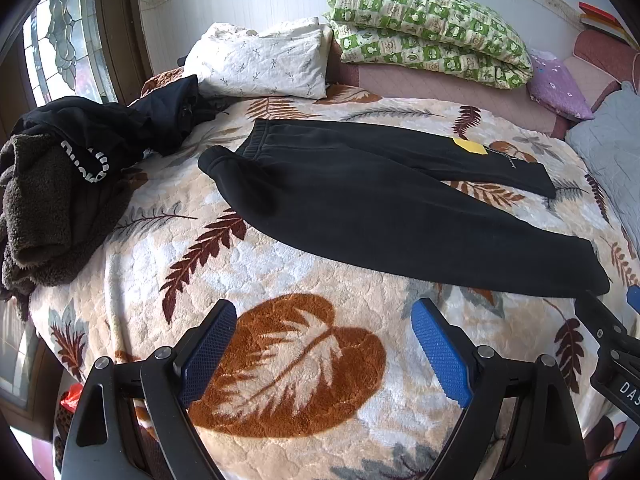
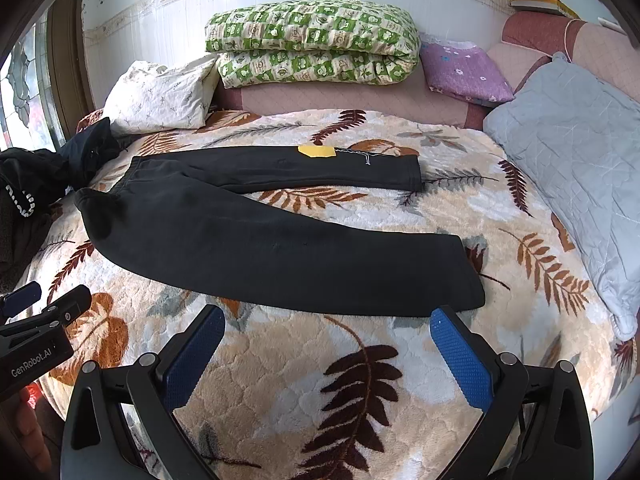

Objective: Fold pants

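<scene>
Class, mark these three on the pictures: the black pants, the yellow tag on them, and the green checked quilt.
black pants (image 2: 248,248): right wrist view, middle of the near leg.
yellow tag (image 2: 317,151): right wrist view, centre of the tag.
green checked quilt (image 1: 428,28): left wrist view, top fold.

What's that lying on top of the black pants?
A small yellow patch or tag lies on the far leg of the black pants, with thin white stitching or a cord beside it. Nothing else rests on them. Whatever the tag covers is hidden.
</scene>
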### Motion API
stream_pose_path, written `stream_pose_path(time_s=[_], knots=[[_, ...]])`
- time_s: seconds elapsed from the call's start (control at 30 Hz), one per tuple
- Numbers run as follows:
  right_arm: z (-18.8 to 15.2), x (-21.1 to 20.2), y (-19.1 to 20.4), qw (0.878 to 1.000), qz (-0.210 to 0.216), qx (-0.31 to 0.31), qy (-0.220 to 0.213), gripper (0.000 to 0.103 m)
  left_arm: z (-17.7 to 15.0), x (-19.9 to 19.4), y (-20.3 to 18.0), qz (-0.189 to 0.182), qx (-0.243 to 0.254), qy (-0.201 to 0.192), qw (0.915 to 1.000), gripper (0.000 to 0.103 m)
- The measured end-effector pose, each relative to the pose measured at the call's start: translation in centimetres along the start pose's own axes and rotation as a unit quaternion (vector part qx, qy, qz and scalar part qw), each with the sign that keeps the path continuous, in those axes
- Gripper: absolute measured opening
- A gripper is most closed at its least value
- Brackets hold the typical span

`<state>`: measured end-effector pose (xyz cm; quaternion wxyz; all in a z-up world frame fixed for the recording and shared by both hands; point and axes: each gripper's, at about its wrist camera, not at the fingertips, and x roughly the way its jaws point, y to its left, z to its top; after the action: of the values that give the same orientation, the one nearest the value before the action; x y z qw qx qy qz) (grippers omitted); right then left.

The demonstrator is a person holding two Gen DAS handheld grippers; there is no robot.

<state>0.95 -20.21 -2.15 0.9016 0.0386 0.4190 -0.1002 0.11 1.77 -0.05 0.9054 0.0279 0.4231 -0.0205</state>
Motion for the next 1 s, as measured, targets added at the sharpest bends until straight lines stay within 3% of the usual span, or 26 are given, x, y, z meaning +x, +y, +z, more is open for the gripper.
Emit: stream_pose_path(time_s=[1.0], knots=[[-0.05,0.37,-0.07,1.0,-0.002,-0.003,0.01,0.103,0.15,0.63,0.26,-0.001,0.0,0.007,1.0,0.09]])
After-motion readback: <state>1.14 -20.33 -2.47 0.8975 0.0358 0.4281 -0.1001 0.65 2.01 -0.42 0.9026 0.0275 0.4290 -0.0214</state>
